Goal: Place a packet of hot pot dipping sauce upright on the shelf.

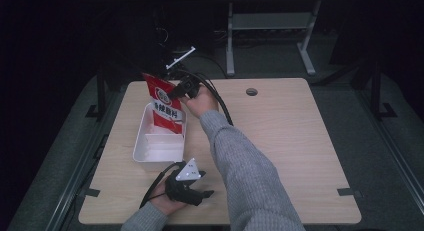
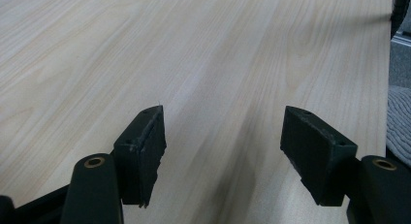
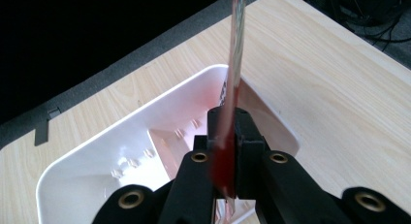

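Red packet point(image 1: 164, 107) in right gripper point(image 1: 181, 89), over white tray point(image 1: 150, 152).

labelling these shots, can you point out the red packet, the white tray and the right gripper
red packet point(image 1: 165, 103), high view, its printed front
white tray point(image 1: 159, 147), high view, its bare near floor
right gripper point(image 3: 228, 132), right gripper view, between its jaw tips

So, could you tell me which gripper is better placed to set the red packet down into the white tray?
The right gripper: it is shut on the red packet right above the white tray. The left gripper rests open at the table's near edge.
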`<action>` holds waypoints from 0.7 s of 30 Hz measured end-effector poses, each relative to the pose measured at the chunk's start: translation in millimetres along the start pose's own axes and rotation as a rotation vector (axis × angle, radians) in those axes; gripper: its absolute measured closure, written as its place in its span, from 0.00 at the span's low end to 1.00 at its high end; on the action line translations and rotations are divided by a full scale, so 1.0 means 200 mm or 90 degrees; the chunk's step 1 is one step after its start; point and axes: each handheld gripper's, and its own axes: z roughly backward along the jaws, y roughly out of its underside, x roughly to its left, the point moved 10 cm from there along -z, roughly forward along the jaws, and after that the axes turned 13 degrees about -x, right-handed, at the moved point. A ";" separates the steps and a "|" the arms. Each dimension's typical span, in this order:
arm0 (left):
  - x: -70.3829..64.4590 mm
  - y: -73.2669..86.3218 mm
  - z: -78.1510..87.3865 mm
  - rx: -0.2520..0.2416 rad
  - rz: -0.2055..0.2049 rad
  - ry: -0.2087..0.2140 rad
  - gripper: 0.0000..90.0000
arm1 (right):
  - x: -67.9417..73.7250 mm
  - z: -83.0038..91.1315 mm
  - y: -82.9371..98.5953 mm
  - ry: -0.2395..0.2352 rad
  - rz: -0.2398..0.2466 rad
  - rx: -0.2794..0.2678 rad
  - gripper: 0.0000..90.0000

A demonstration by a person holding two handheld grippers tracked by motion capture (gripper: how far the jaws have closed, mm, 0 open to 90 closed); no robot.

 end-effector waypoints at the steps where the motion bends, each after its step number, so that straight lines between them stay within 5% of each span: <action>1: 0.00 0.00 0.00 0.000 0.000 0.000 0.36 | 0.00 0.00 0.01 0.000 0.003 0.003 0.98; 21: 0.00 0.00 0.00 0.001 -0.001 0.000 0.36 | -0.02 0.03 0.08 -0.008 -0.009 0.044 0.98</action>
